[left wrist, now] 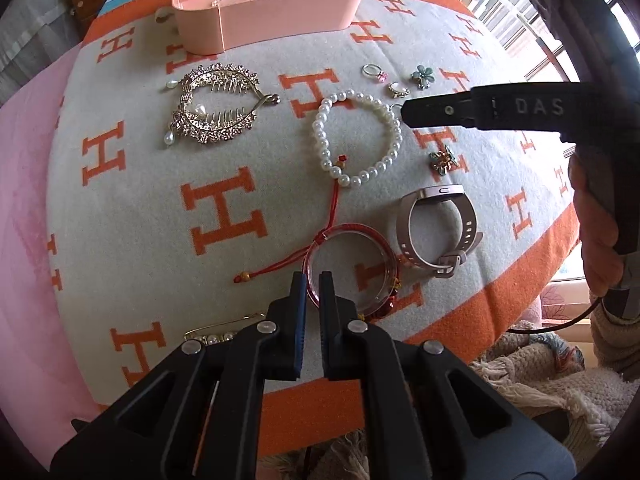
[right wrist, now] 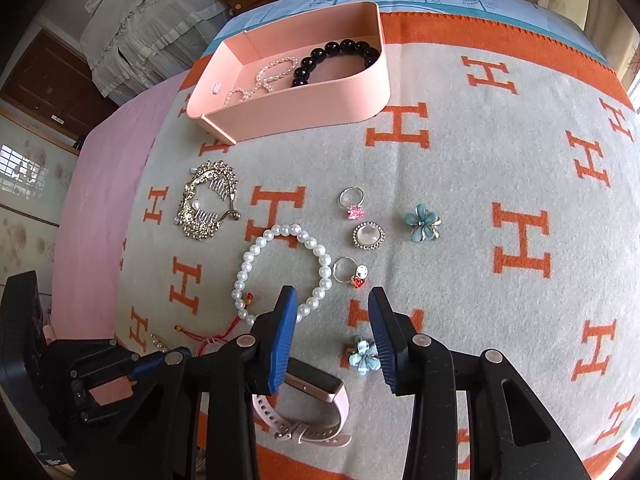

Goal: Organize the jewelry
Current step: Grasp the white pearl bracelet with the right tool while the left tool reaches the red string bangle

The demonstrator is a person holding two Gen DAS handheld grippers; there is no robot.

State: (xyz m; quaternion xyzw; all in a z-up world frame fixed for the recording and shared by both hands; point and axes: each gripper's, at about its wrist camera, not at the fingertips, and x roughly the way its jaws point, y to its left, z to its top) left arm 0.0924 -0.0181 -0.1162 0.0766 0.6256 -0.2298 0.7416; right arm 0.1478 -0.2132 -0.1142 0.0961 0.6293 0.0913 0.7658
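watch (right wrist: pixel 308 404) half hidden, pin (left wrist: pixel 218 334) partly covered

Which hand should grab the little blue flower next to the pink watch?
Probably the right. The right gripper hangs open just above the blue flower, which lies between its fingers. The left gripper is shut over the red bangle, farther away.

A bed blanket (right wrist: pixel 460 184) with orange H letters holds a pink box (right wrist: pixel 304 116) at the top, a pearl bracelet (right wrist: pixel 280 272) in the middle, and rings.
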